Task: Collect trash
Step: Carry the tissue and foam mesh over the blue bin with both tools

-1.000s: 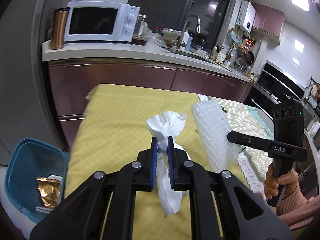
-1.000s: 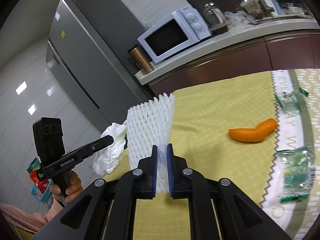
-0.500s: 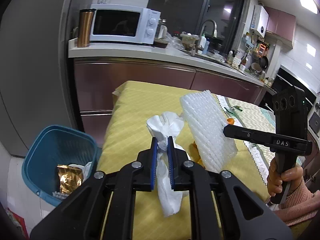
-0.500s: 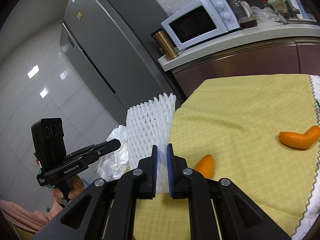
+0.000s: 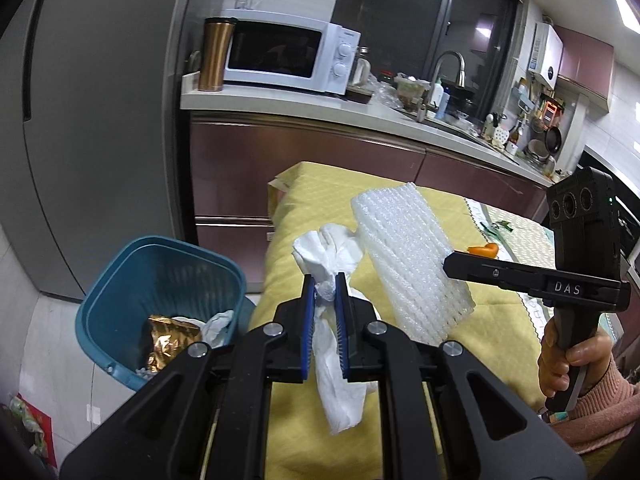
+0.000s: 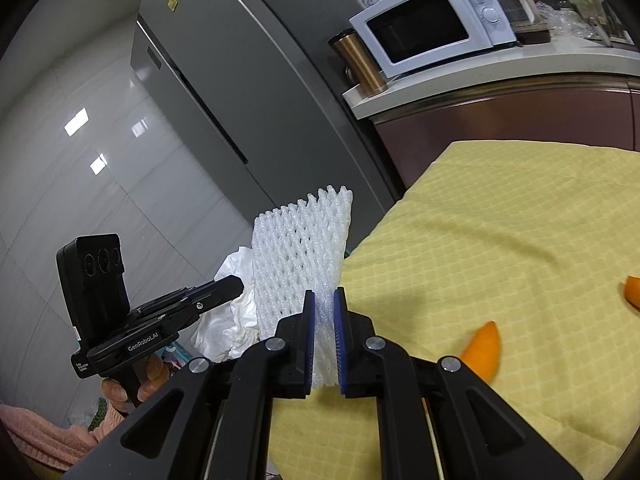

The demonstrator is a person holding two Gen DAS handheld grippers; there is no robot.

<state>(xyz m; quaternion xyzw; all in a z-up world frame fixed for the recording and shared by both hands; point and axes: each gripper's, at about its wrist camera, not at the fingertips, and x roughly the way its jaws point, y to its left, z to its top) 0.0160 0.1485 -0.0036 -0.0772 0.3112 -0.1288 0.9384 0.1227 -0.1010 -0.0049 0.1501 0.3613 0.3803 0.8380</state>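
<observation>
In the left wrist view, the left tongs (image 5: 325,300) occupy the lower centre of the frame, clenched on a crumpled white tissue (image 5: 334,312) that sticks up above the blue pads (image 5: 306,320) and hangs down below them. To the right of the tissue, the right tongs (image 5: 450,258) enter from the right edge, gripped by the right hand (image 5: 560,364), and hold a white foam fruit net (image 5: 408,256) by its right side. At lower left of the frame, on the floor, stands a blue trash basket (image 5: 120,276) containing a gold foil wrapper (image 5: 170,340) and white paper. Behind the held items lies the counter, covered with a yellow quilted cloth (image 5: 320,188); an orange peel piece (image 5: 484,249) rests on it at right centre. Further back, a white microwave (image 5: 288,58) and a copper tumbler (image 5: 216,54) stand on the kitchen worktop at upper centre. In the right wrist view, the right tongs (image 6: 323,308) at lower centre are clenched on the lower edge of the foam fruit net (image 6: 300,260), which stands upright. The left tongs (image 6: 236,284) appear at lower left with the tissue (image 6: 228,320) beside the net. An orange peel piece (image 6: 482,348) lies on the yellow cloth (image 6: 500,220) at lower right.
</observation>
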